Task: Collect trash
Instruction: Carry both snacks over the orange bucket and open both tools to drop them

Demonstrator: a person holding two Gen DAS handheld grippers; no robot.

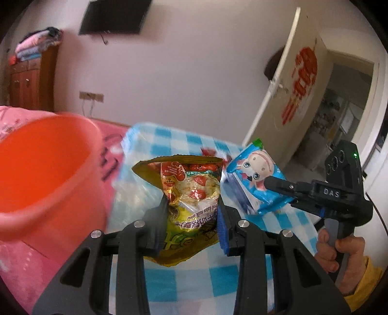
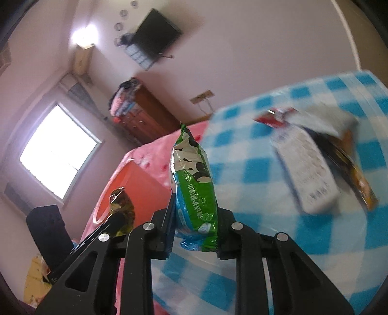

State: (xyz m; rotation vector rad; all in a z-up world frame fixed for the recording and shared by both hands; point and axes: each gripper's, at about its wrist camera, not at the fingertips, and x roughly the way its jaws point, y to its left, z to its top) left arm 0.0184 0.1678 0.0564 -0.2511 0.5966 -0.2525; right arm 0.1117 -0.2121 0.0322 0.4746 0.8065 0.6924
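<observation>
On blue-check cloth by pink bed: L fingers clamped on snack bag, R fingers on wipes pack.

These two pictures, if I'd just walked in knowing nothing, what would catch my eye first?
Probably the big orange bucket at the left, on the pink bedding. Next, the two snack packets held up over the blue checked cloth: a yellow snack bag pinched in the left tool, and a blue-and-green packet with a cartoon cow clamped in the right tool. More wrappers lie blurred on the cloth.

Pale walls, wall-mounted TV, wooden cabinet, bright window.
</observation>
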